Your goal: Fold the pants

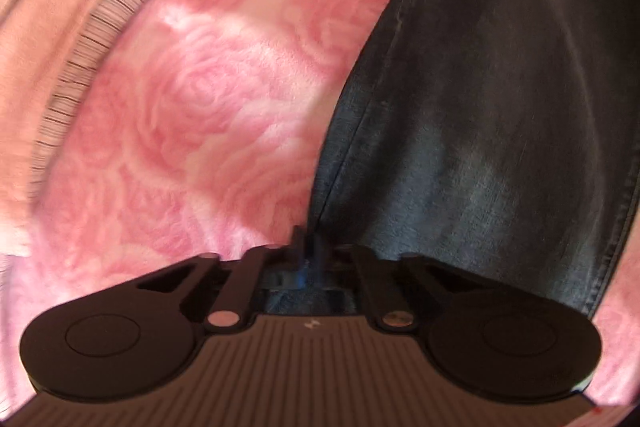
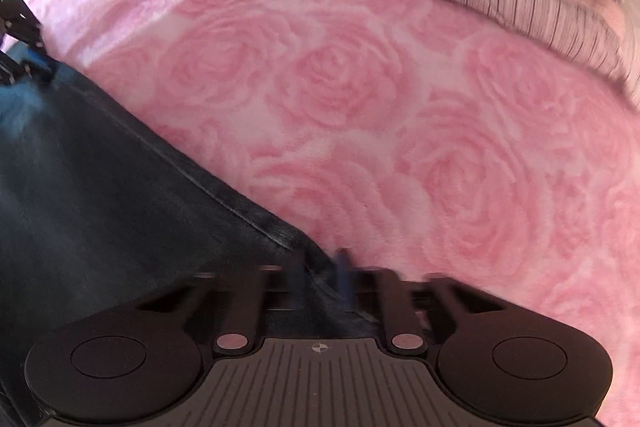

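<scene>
Pants (image 1: 480, 107), dark blue denim, lie spread on the pink rose-patterned fleece blanket (image 1: 208, 115) of the bed. Left gripper (image 1: 308, 247) is clamped on one seam edge; right gripper (image 2: 324, 267) is clamped on another edge. Both edges are pinched; judged by the flat spread, folding remains.

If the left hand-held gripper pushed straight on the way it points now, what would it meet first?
The dark pants. The left hand-held gripper is already shut on their seamed edge, so pushing on would press that denim down into the pink rose blanket beneath. How much give lies under the fabric is hard to tell.
</scene>
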{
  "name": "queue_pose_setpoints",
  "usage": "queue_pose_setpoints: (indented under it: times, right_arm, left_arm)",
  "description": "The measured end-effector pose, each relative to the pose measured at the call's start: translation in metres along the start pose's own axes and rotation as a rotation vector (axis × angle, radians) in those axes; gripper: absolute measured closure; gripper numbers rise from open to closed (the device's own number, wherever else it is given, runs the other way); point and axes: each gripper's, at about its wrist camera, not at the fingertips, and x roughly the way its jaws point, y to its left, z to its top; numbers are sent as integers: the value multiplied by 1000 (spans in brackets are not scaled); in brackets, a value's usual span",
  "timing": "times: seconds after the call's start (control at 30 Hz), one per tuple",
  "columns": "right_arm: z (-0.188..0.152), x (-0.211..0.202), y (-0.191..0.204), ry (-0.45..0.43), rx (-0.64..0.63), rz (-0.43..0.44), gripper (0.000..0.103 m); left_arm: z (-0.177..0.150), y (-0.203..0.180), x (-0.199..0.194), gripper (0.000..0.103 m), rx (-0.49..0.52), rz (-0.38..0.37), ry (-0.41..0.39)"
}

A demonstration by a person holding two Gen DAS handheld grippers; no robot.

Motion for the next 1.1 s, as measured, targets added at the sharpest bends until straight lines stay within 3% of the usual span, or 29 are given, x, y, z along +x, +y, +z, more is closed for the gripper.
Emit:
queue_pose_setpoints:
  times: [0.1,0.23,0.33,0.43,0.6,0.67,0.7,0.73,0.8,0.83,0.87,0.97,1.03,1.1]
  right_arm:
    - [-10,-27,20,-75,-52,-81,100]
    - [-41,-97,71,-243,-139,-252,100]
    - [-86,-154,127,-328,-222,-370,100]
    - [-144,-206,186,-371,-250,-424,100]
    - [-235,-249,262,-278,-152,-357,101]
    - [-269,-241,283,-168,-114,-335,100]
    - [-282,-233,287,-72,-73,-288,100]
    - [-294,-222,289,37,-15,-241,97]
    - [-311,-218,285,96,106,-193,75]
    - [-317,-225,276,71,220,-179,60]
    - [-322,-232,263,29,343,-173,56]
    - [-347,-254,208,-163,819,-154,56]
    - [-371,-254,170,-285,1139,-91,56]
    - [-390,-246,146,-359,1338,-85,56]
  left_arm:
    - [-4,-17,-23,103,-73,116,-34]
    - [-23,-50,-91,103,-261,245,-131]
    - [-48,-96,-157,103,-390,300,-185]
    - [-77,-158,-214,103,-490,312,-177]
    - [-126,-261,-253,103,-736,211,-56]
    - [-141,-296,-241,101,-808,141,50]
    - [-146,-311,-234,100,-822,125,99]
    - [-150,-322,-229,98,-835,97,145]
    - [-156,-332,-229,95,-872,84,177]
    - [-157,-332,-235,95,-896,91,161]
    - [-159,-329,-241,94,-922,102,136]
    - [-161,-312,-253,89,-993,159,80]
    - [-158,-293,-253,88,-1016,204,60]
    - [-153,-279,-247,83,-1022,245,34]
